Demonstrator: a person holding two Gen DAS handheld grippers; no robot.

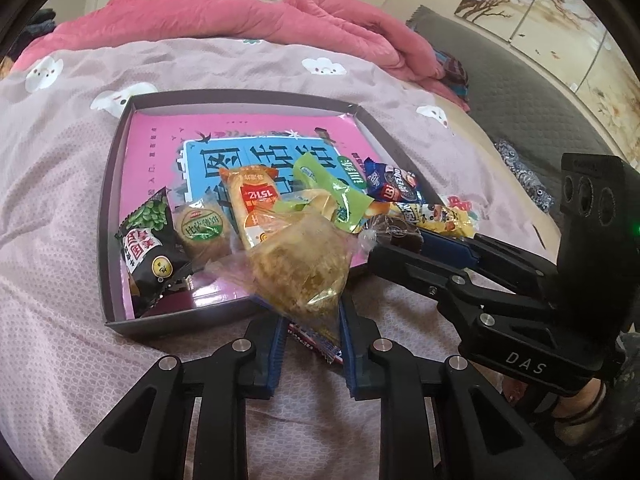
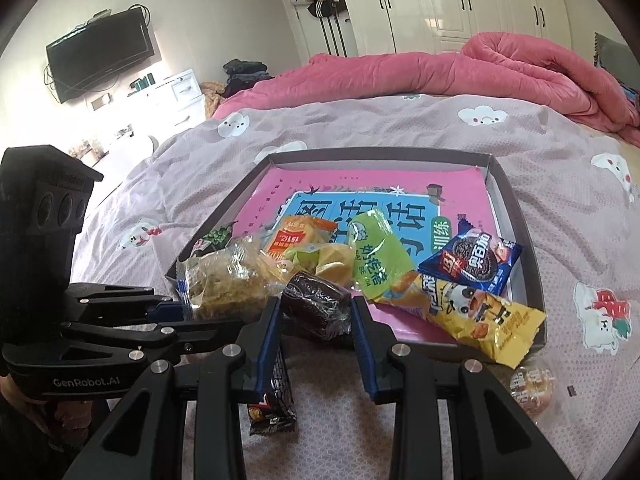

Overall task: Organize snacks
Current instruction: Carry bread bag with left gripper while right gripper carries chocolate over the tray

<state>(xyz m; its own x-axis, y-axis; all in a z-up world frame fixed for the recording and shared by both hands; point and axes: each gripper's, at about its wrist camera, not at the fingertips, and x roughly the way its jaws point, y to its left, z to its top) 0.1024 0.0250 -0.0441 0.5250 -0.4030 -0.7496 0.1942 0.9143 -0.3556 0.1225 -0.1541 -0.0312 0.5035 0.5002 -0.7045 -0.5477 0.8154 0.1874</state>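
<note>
Snacks: eight packets at one box (image 1: pixel 116 168), two tools.

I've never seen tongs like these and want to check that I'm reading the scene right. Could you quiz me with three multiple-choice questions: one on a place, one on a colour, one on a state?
1. Where does the blue cookie packet lie?
A. In the shallow box
B. On the quilt
C. On the floor

2. What colour is the crumpled quilt at the far end of the bed?
A. Green
B. White
C. Pink

3. What are the left tongs doing?
A. Standing open with nothing between them
B. Pinching a clear packet of crumbly yellow snack
C. Holding a book

Answers:
1 A: the packet rests inside the box's walls, on the pink book cover.
2 C: its folds are pink in both views.
3 B: the packet's tail sits clamped between the two fingers.
</note>
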